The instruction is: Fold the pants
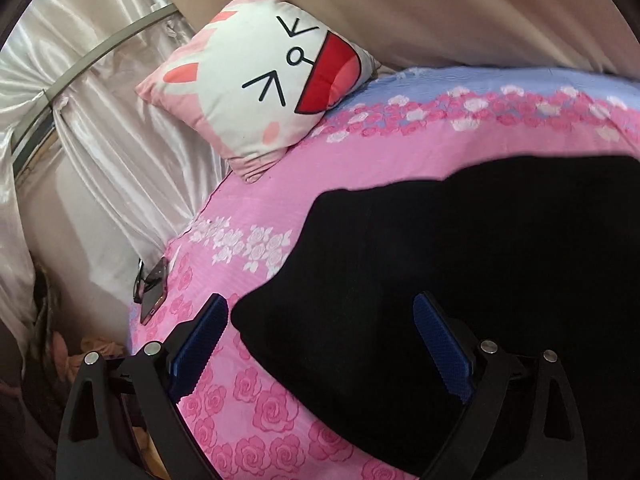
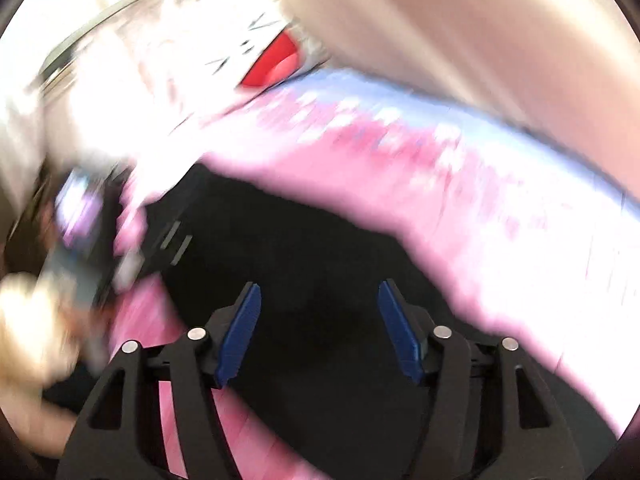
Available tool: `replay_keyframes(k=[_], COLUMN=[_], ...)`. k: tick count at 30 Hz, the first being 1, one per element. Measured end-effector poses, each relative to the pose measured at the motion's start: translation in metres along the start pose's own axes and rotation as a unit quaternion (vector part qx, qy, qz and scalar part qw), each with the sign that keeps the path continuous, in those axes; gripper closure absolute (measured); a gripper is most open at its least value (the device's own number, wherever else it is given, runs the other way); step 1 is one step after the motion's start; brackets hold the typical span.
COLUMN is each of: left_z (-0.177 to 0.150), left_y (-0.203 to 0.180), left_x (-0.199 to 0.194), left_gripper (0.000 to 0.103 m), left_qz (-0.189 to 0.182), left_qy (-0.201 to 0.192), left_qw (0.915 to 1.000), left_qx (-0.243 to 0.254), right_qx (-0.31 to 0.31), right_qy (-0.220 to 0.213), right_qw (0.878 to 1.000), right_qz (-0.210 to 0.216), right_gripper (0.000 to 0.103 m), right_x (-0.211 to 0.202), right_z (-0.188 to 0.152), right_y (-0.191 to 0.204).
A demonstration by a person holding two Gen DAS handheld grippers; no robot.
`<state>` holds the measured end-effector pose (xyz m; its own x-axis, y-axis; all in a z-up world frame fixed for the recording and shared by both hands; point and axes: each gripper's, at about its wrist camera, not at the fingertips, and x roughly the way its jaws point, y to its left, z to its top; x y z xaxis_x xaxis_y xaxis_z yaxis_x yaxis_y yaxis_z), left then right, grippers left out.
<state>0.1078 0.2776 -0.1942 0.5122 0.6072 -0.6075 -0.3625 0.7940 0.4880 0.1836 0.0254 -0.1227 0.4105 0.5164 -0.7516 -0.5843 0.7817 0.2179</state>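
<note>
The black pants (image 1: 460, 272) lie in a flat heap on the pink rose-print bed sheet (image 1: 248, 396). My left gripper (image 1: 320, 300) hangs just above their left edge, jaws wide open. Its left pad is over bare sheet and its right pad over the cloth, and nothing is gripped. The right wrist view is heavily blurred. There my right gripper (image 2: 319, 286) stands open above the middle of the pants (image 2: 320, 240), with its blue pads (image 2: 240, 328) apart and no cloth pinched between them.
A white and pink cartoon-face pillow (image 1: 264, 80) leans at the head of the bed. A phone and glasses (image 1: 152, 292) lie at the sheet's left edge. Shiny satin curtains (image 1: 100, 120) hang beyond. A blurred hand (image 2: 24, 320) shows at the left.
</note>
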Motion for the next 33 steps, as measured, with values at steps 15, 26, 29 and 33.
replay_keyframes(k=[15, 26, 29, 33], left_z=[-0.002, -0.026, -0.032, -0.025], left_y=[-0.002, 0.083, 0.089, 0.089], left_x=[0.025, 0.004, 0.0, -0.011], left_gripper=[0.005, 0.005, 0.005, 0.005], left_qz=[0.001, 0.039, 0.045, 0.035], left_qy=[-0.051, -0.009, -0.006, -0.012], left_qw=[0.9976, 0.999, 0.9989, 0.9989], left_qx=[0.048, -0.02, -0.015, -0.027], right_qx=[-0.108, -0.154, -0.134, -0.047], right_qy=[0.083, 0.11, 0.066, 0.02], right_qw=[0.987, 0.979, 0.988, 0.994], right_qz=[-0.084, 0.073, 0.025, 0.101], right_gripper=[0.037, 0.031, 0.019, 0.031], right_x=[0.135, 0.212, 0.233, 0.169], right_z=[0.058, 0.078, 0.097, 0.088], right_y=[0.01, 0.175, 0.188, 0.17])
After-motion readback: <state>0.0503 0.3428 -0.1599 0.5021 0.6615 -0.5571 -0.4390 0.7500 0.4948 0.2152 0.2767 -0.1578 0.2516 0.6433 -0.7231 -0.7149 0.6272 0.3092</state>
